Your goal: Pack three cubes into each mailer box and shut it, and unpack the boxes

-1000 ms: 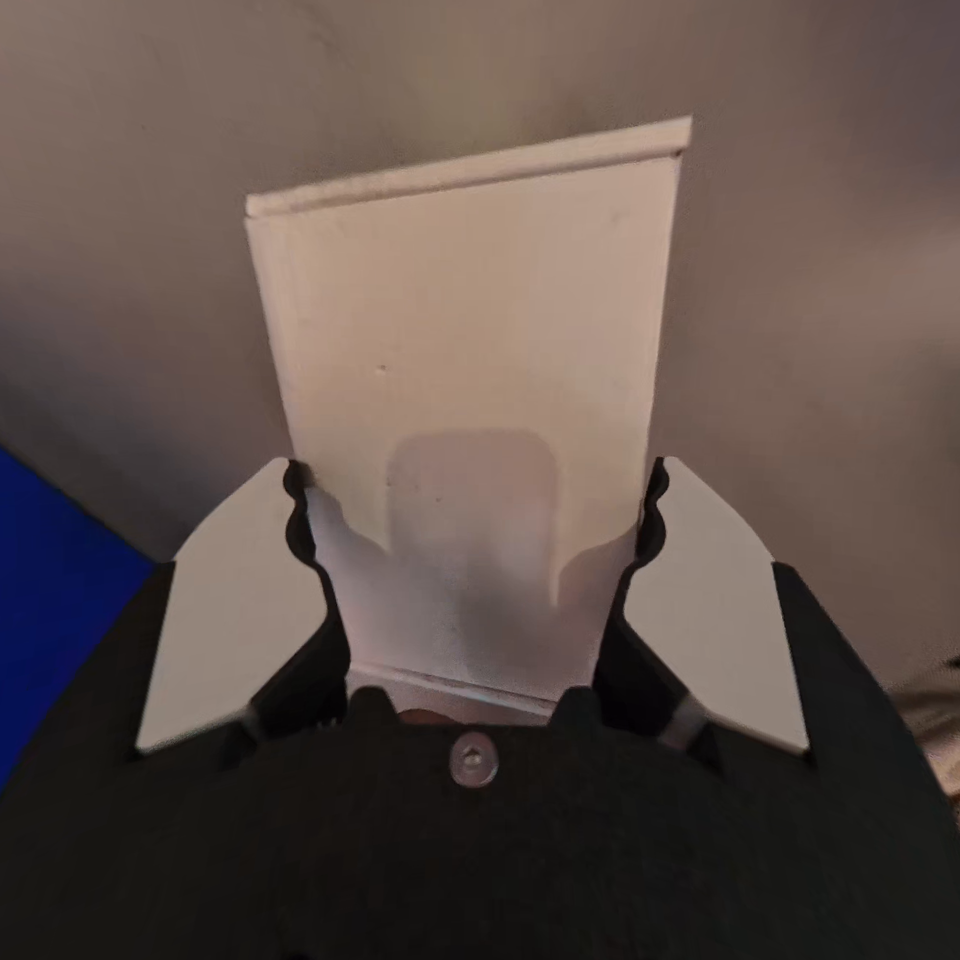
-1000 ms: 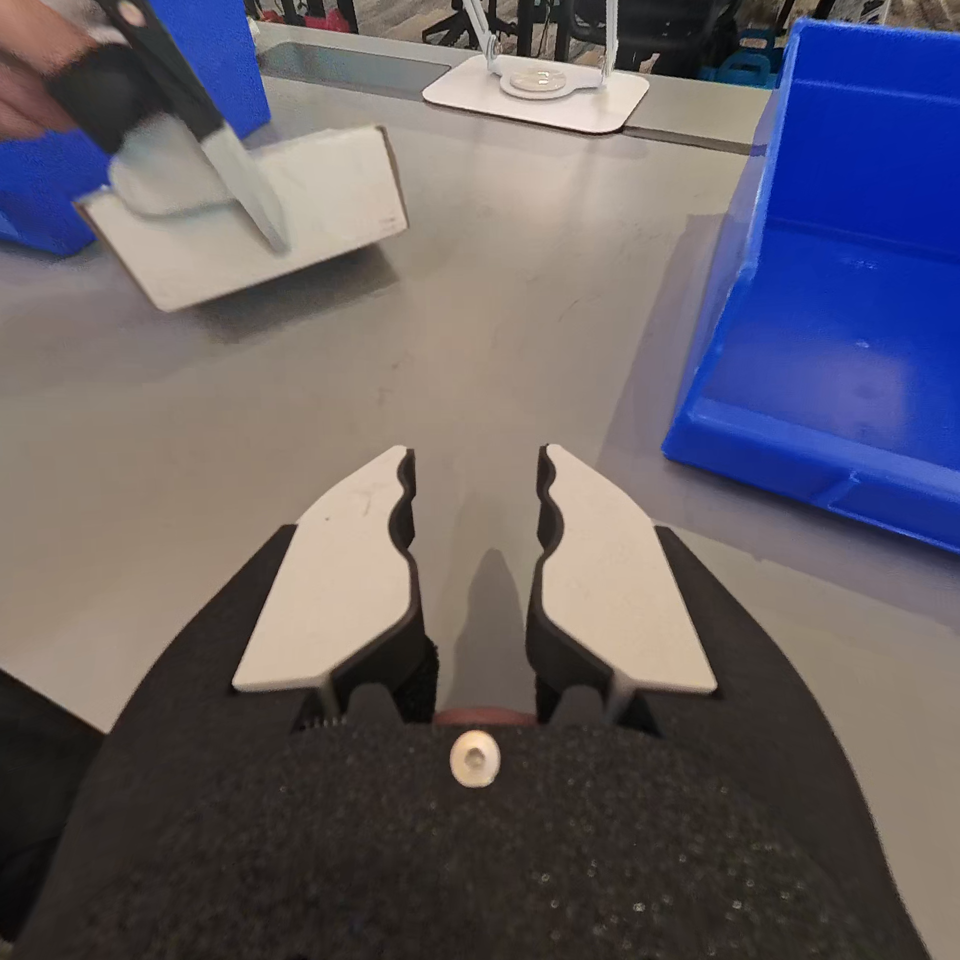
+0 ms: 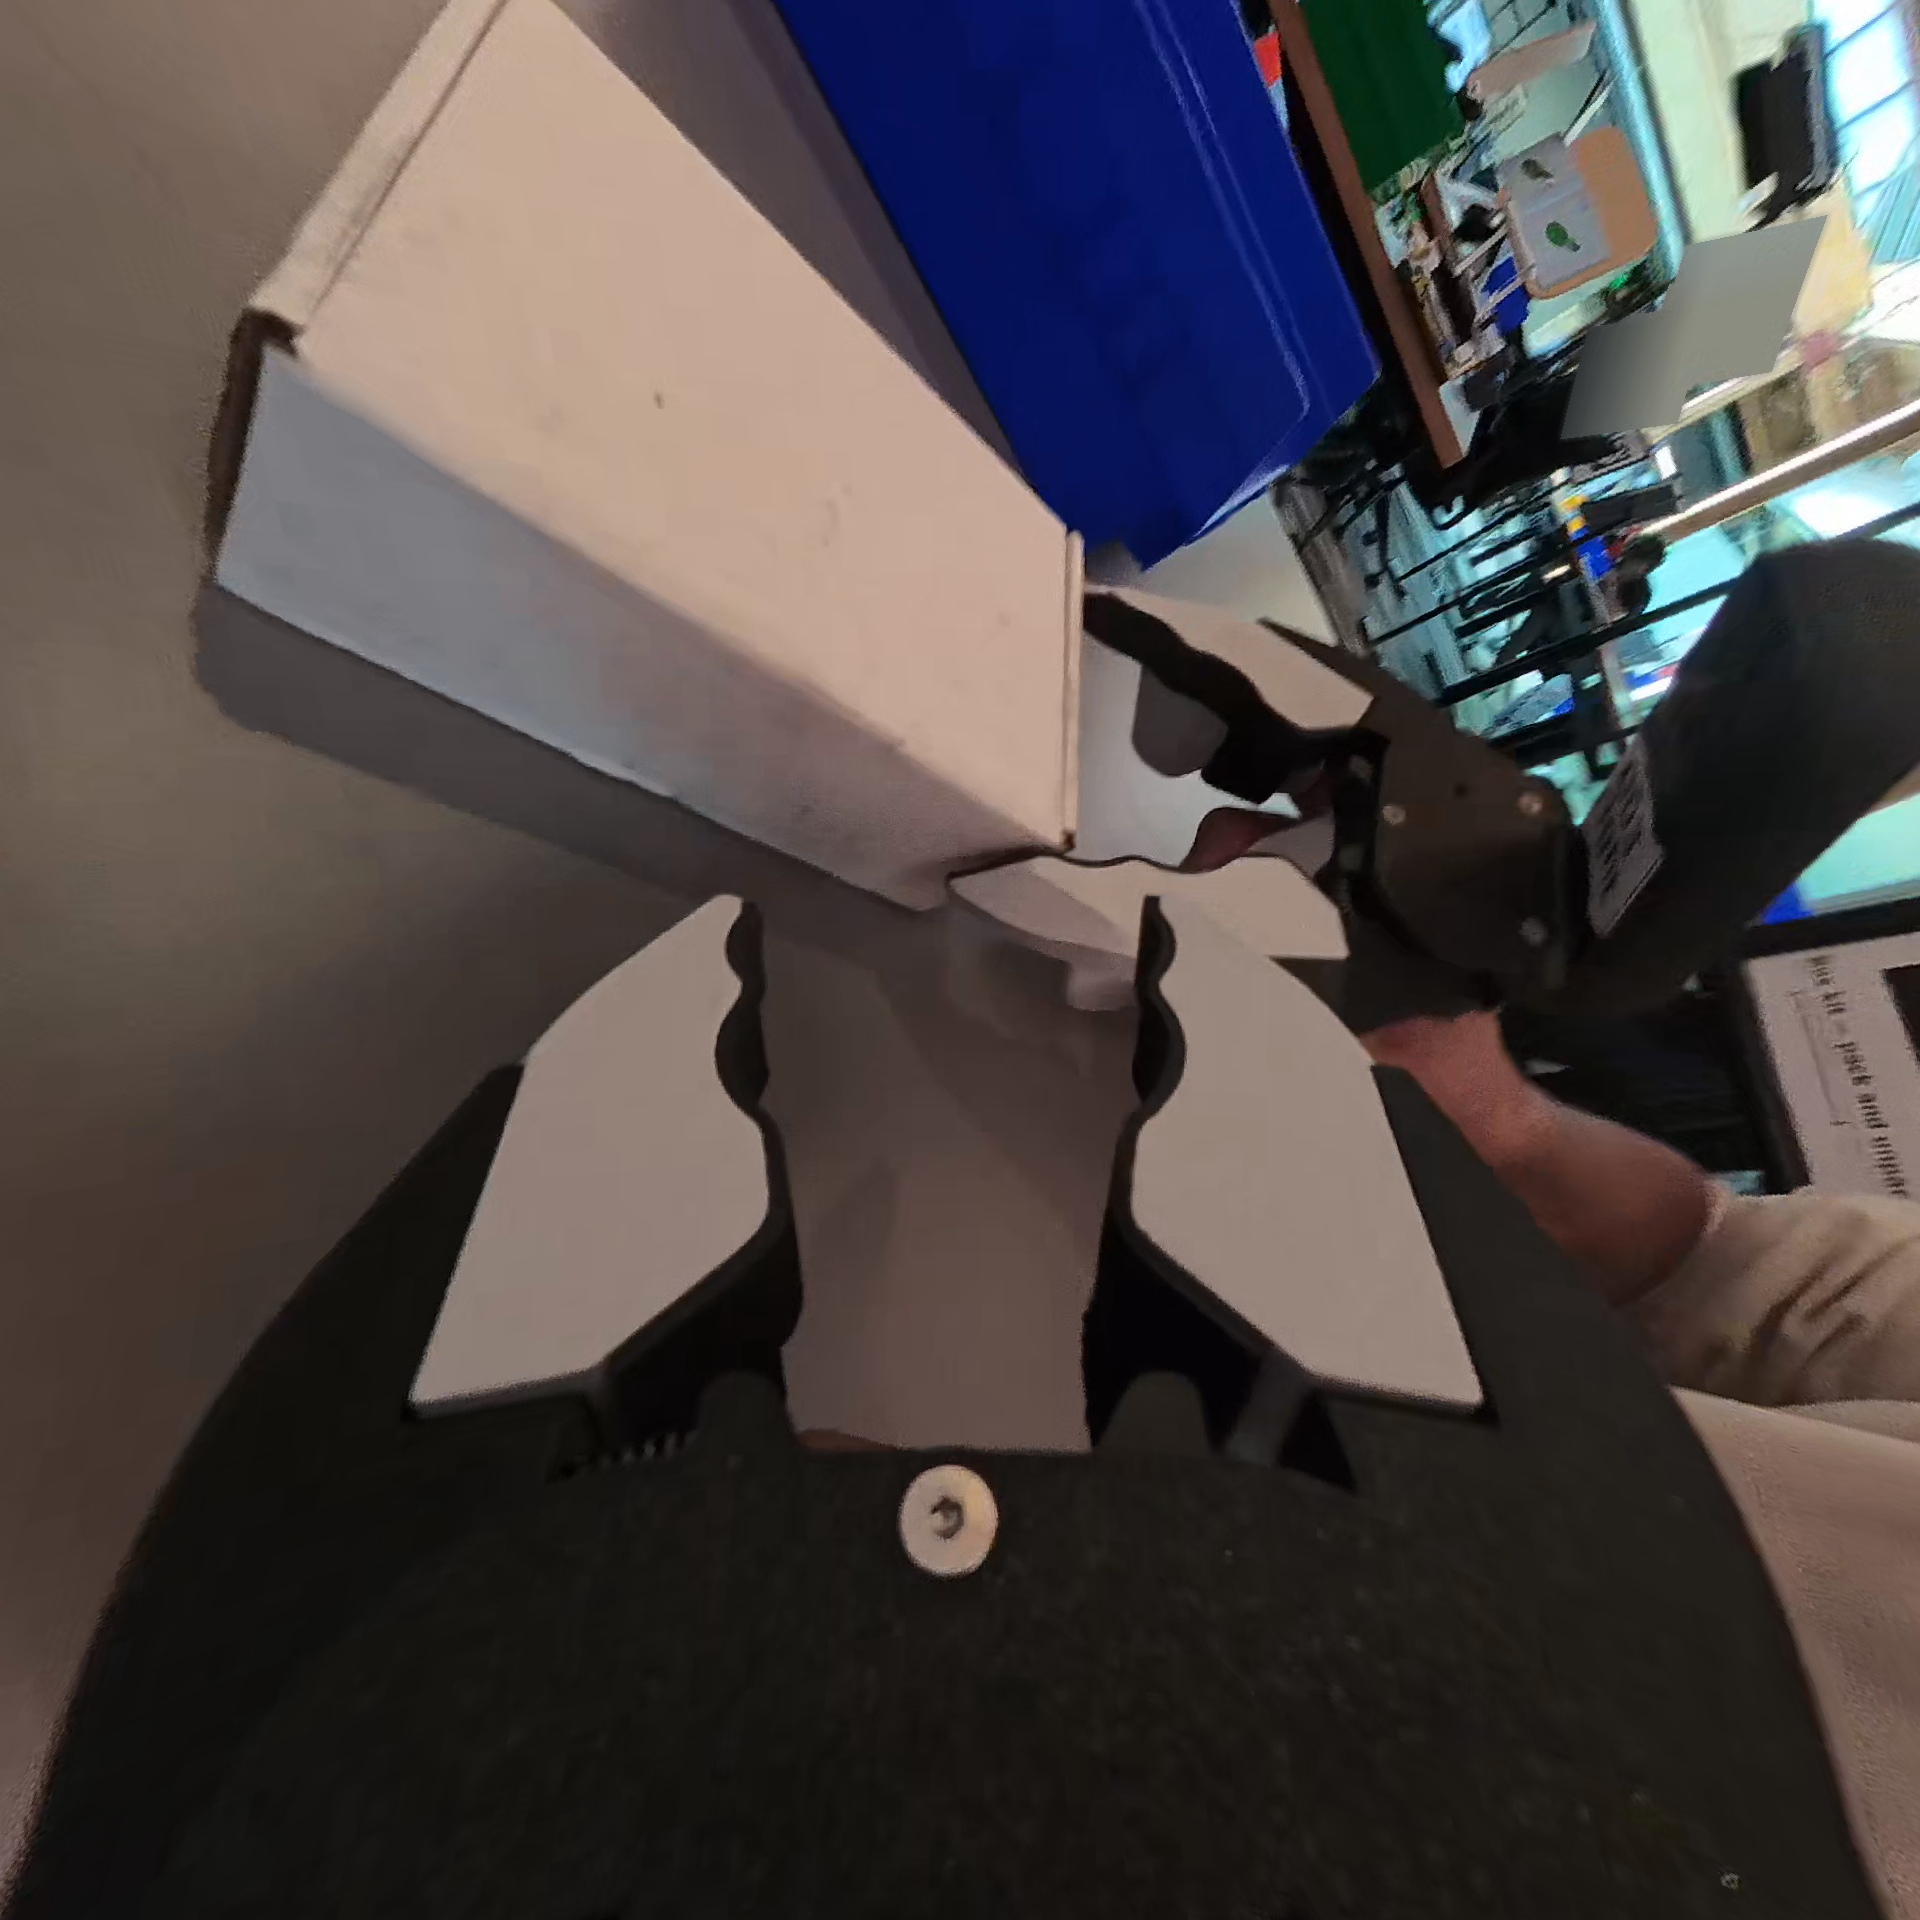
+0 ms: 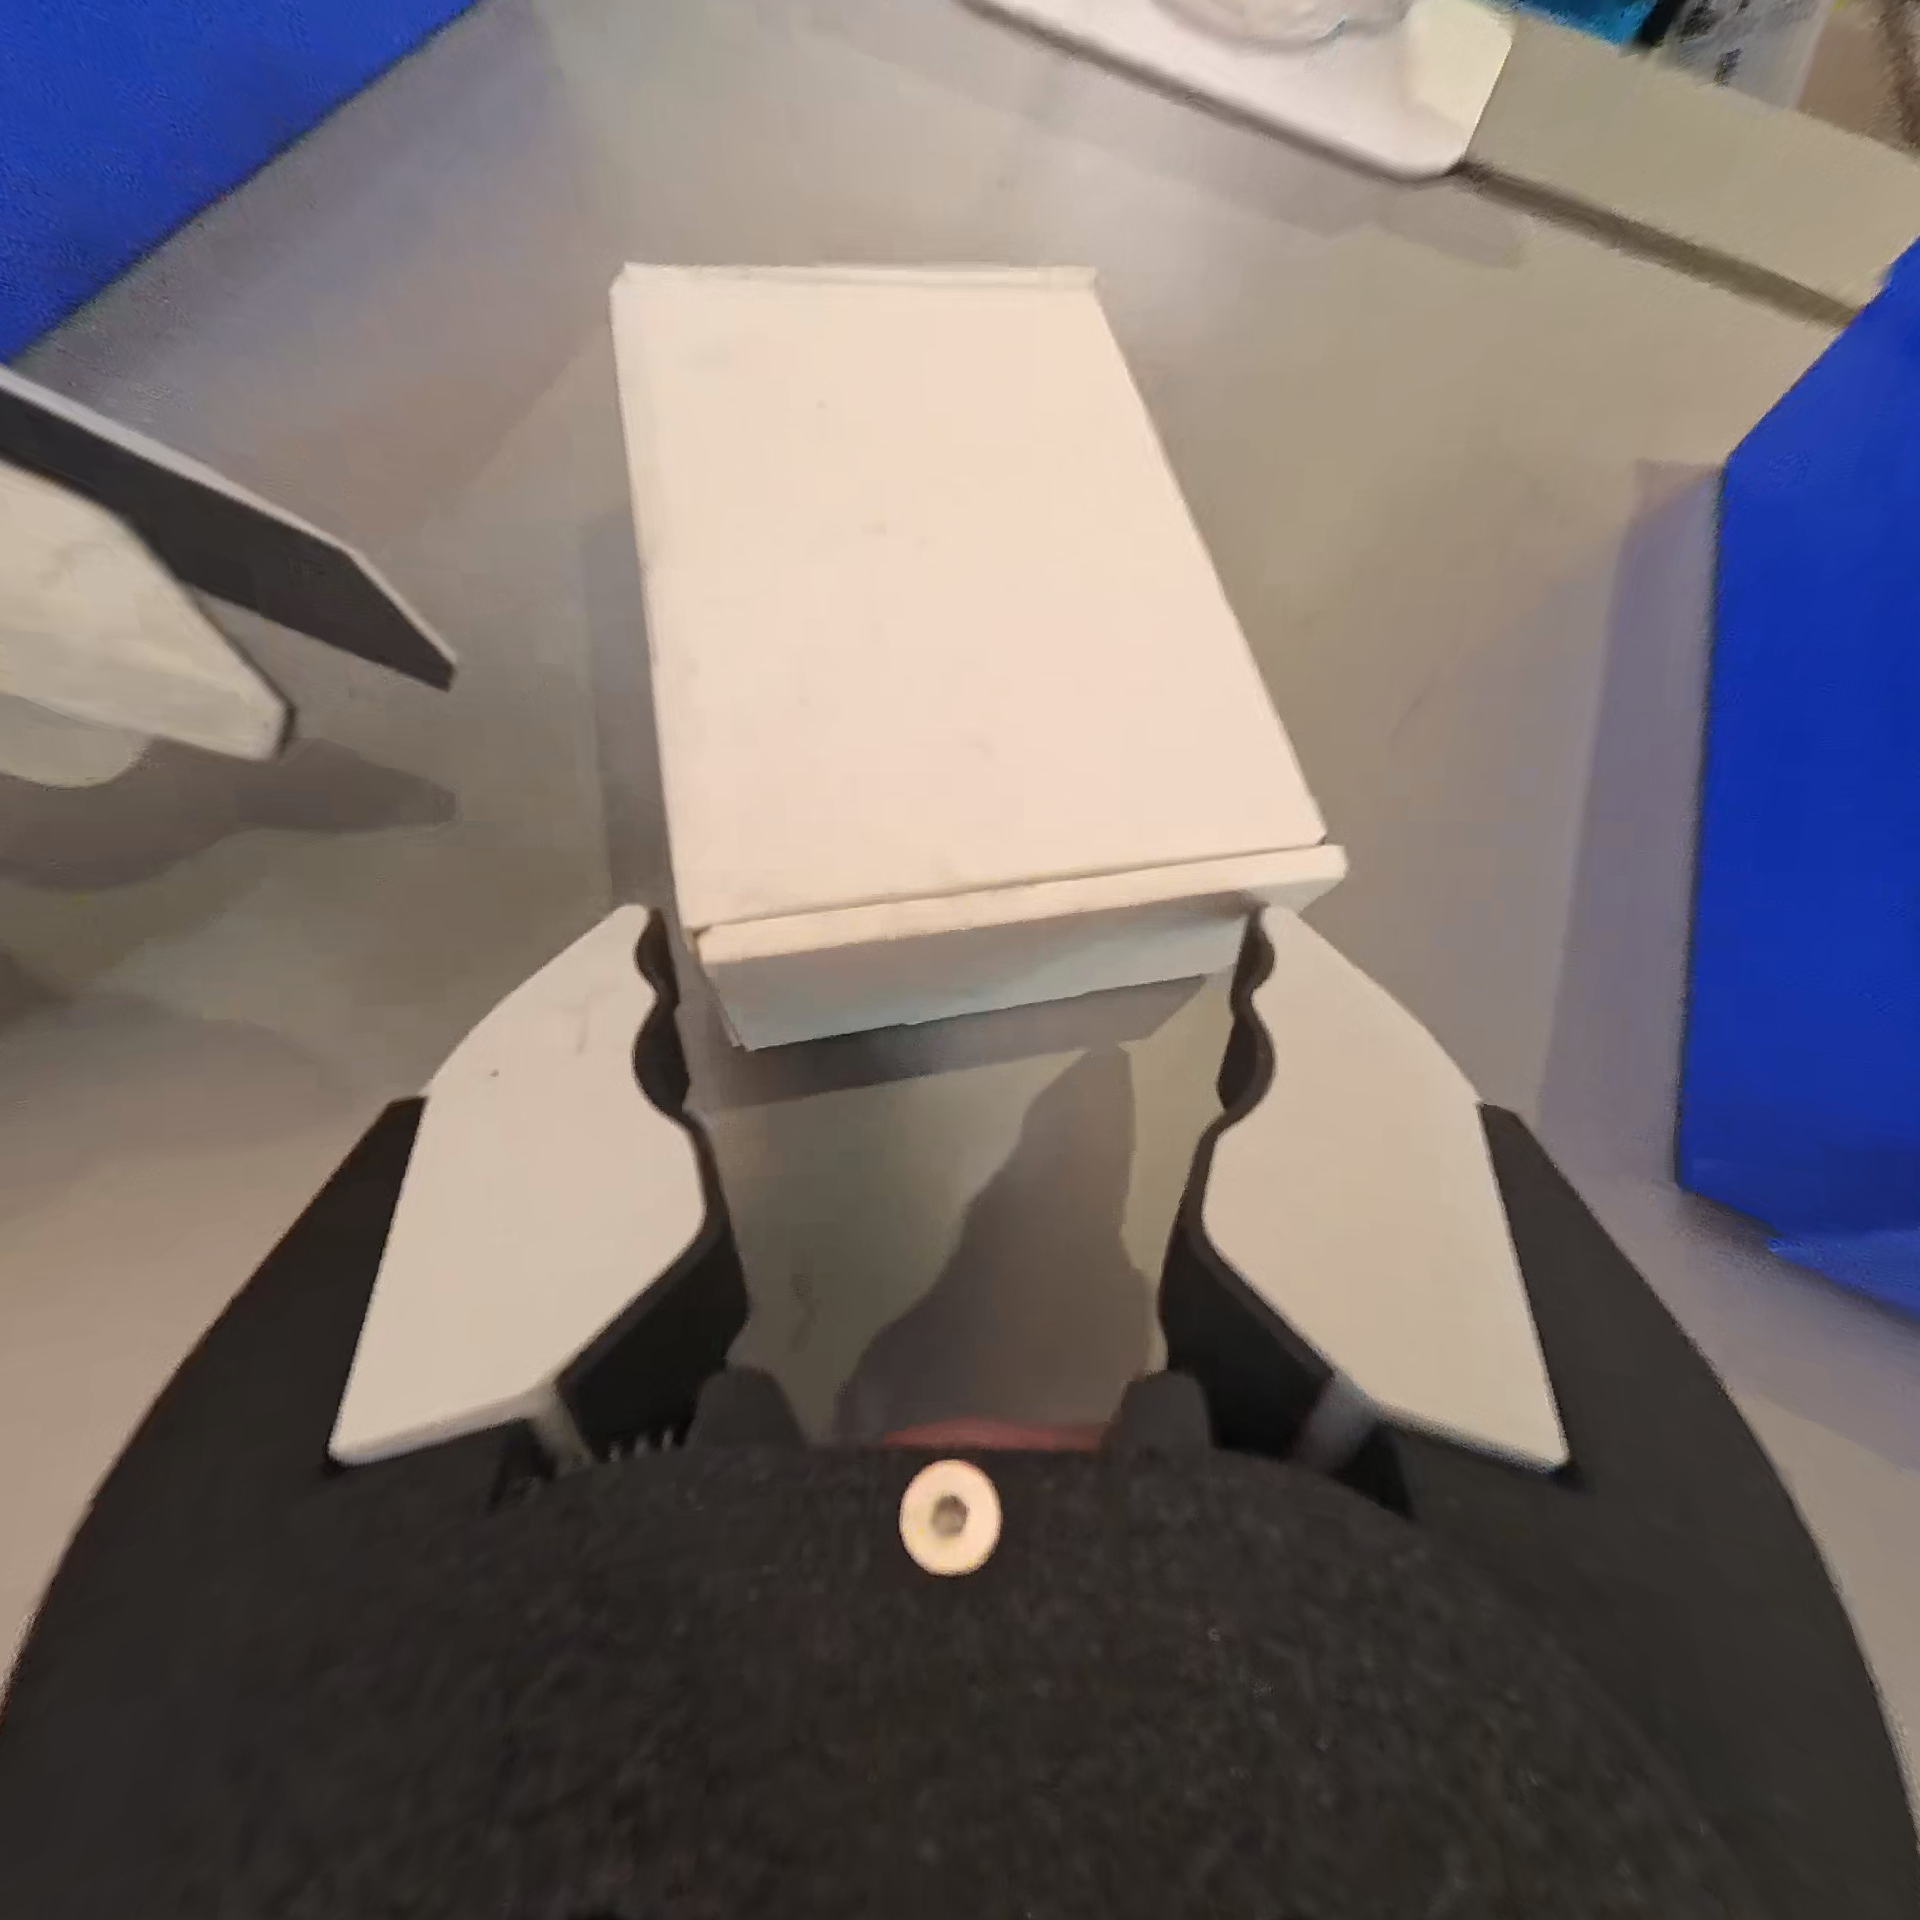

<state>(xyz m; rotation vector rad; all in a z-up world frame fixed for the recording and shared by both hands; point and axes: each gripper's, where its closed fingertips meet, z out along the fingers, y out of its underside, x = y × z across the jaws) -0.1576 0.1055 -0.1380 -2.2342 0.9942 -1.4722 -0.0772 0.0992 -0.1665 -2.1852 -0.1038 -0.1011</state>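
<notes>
A second earlier the left gripper [image 3: 945, 997] had held the white mailer box [image 3: 644, 499] clamped between its fingers, lifted clear of the table; now its jaws stood apart with nothing between them, and the box lay closed on the grey table [image 3: 156, 935] just beyond the fingertips. The right gripper [image 4: 951, 987], which had hung idle well away from the box with its jaws narrowly parted, had moved in and widened, so that its fingertips flanked the near end of the box [image 4: 925, 582] on either side. Whether the pads were already pressing the cardboard could not be told; a sliver of gap seemed to show, so it read as open and empty. The hand-over suggested the box had been set down for opening or repositioning. Nothing showed whether cubes lay inside, since the lid was shut. A blue bin [image 4: 1818, 831] stood to the right, cut off by the frame, and another blue bin [image 3: 1091, 260] lay beyond the box in the left wrist view. Motion blur softened both views.
</notes>
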